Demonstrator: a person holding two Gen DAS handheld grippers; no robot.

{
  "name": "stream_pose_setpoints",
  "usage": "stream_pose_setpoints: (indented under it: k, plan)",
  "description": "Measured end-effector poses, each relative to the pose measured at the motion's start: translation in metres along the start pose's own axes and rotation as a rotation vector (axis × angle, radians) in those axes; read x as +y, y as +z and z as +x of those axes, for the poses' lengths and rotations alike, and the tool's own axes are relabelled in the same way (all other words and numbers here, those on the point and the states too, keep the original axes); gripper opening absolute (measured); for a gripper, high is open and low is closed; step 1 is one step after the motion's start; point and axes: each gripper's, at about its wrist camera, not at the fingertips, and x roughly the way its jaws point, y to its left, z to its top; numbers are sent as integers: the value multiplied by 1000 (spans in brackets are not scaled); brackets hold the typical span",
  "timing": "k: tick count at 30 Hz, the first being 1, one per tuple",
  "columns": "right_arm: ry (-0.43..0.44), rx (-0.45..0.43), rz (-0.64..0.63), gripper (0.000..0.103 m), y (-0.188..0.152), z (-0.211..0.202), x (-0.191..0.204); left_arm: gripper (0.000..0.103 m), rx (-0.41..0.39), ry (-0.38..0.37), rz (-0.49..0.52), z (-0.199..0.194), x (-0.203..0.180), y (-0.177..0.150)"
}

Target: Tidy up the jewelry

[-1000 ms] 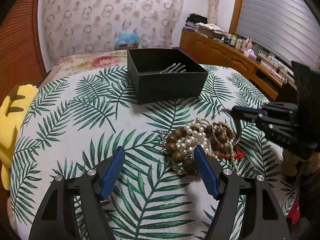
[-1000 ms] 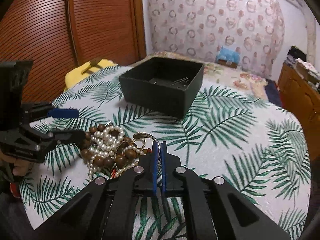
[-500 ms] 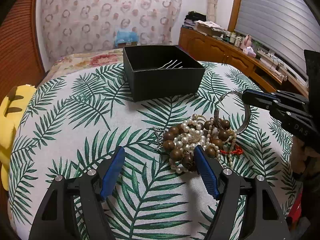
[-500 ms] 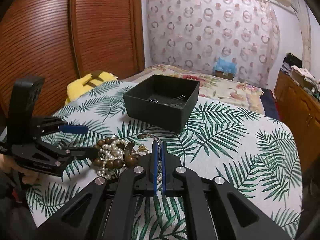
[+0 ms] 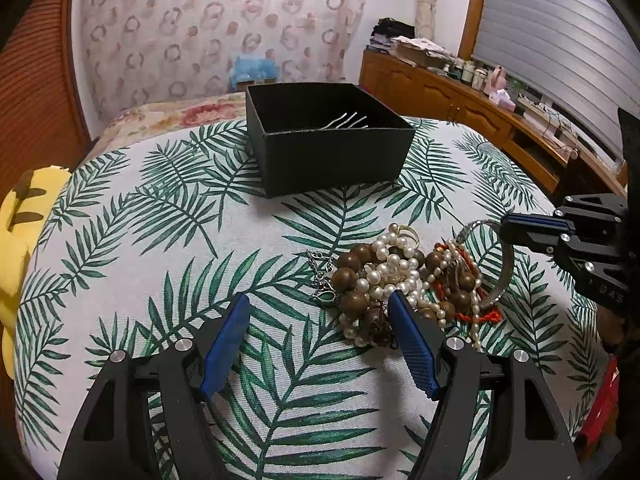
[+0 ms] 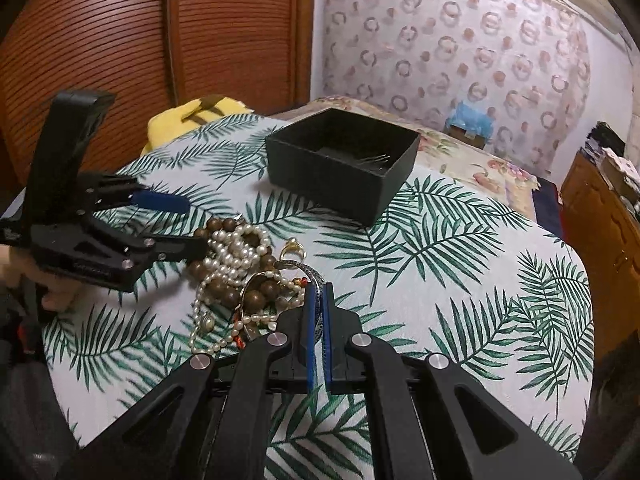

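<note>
Right gripper (image 6: 319,300): the blue pads are pressed onto a silver bangle (image 5: 505,268), which is pinched by its rim. A second ago the grip sat low at the pile; it is now raised, and the bangle is drawn partly clear.

Bangle: the upper arc is carried in the jaws, while the lower arc is seen in the left wrist view at the edge of the heap, beside the red cord (image 5: 484,314). Whether it is fully free of the strands cannot be told.

Meaning for the task: one piece is judged to be singled out and lifted, with the transfer to the box not yet done.

Left gripper (image 5: 318,334): the fingers are spread wide and nothing is held. It is kept low over the cloth, its right pad just at the near edge of the pile; little change is noted against half a second ago.

Jewelry pile (image 5: 392,280): pearl strands, brown wooden beads and a gold ring (image 6: 294,250) are tangled together on the leaf-print tablecloth (image 5: 160,240), between the two grippers.

Black box (image 5: 328,160): it is placed beyond the pile, well apart from it, open-topped, with a silver pronged piece (image 5: 346,122) already lying inside.

Pose: the right gripper is pointed toward the box from the pile's right side.
</note>
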Motion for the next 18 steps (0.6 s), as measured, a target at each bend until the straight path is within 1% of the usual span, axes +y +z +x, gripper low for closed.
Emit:
stream_pose_setpoints:
  k: [1,2,4,5,7,8,10,12,18]
  plan:
    - [1,2,-4,4,0,0,1,55,2,-17,-3,1,0,0]
    - [-1,5,-7,4,-1,0,1,51,2,-38,-10,1,0,1]
    - [-3,7,-6,4,-1,1,1,37,10,-58,-14,2,-1,3]
    - [-2,7,-3,4,0,1,1,34,15,-69,-13,4,-2,3]
    - [-2,6,-4,4,-1,1,2,24,20,-82,-14,5,-3,4]
    - [1,6,-5,4,-1,1,3,22,20,-85,-13,5,-5,5]
    - [2,6,-8,4,0,2,4,20,20,-76,-7,5,-8,7]
    - [5,7,-12,4,0,2,4,12,4,-67,-2,1,-10,9]
    - [6,9,-17,4,1,2,5,12,-56,-63,11,-13,-17,20]
